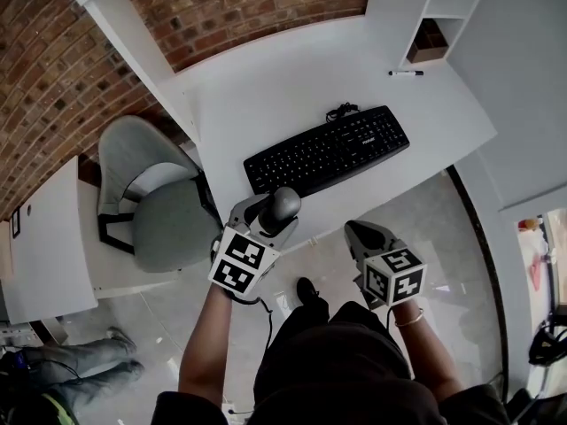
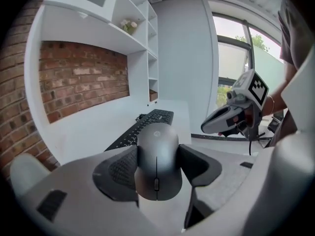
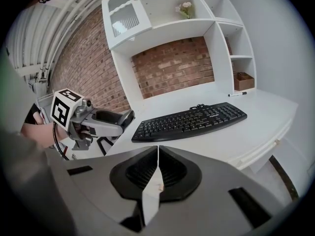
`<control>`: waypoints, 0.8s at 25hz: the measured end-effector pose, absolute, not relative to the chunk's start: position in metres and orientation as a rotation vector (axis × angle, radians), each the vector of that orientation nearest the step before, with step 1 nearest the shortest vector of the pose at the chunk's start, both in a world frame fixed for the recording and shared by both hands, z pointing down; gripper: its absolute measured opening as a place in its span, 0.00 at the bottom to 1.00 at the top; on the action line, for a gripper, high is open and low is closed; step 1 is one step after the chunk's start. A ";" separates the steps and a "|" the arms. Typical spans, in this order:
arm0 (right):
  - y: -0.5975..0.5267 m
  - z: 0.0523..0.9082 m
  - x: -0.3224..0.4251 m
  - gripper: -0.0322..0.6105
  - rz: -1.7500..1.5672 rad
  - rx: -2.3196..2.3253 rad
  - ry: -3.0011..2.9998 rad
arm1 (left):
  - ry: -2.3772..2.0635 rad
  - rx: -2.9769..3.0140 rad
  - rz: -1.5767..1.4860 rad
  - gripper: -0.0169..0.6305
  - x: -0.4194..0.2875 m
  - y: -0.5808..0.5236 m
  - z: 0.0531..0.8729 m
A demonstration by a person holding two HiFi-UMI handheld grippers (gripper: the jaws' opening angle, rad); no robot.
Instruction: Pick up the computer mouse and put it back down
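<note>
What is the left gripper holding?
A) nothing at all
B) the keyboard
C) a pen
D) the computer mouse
D: in the left gripper view, the left gripper has its two jaws pressed on either side of the grey computer mouse.

Mouse [image 2: 157, 159] between fingers [image 2: 120, 168] of left gripper [image 2: 157, 167], before keyboard [image 1: 327, 150] on desk [image 1: 266, 87]; chair [image 1: 159, 211] left.
</note>
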State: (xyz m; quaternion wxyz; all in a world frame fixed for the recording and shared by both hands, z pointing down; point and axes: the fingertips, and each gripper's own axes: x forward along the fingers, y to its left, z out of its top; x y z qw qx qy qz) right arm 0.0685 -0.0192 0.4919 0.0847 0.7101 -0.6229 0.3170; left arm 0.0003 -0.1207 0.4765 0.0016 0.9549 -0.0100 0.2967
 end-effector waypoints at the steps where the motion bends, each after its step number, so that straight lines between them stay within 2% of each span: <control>1: -0.020 0.490 0.068 0.06 0.940 2.118 -1.862 | -0.062 2.992 0.882 0.42 -0.001 -0.123 0.470; 11: -0.027 0.478 0.064 0.06 0.892 2.114 -1.896 | -0.332 2.905 0.515 0.42 -0.026 -0.143 0.420; 20: -0.042 0.469 0.053 0.06 0.866 2.063 -1.966 | -0.585 2.834 0.338 0.42 -0.065 -0.170 0.394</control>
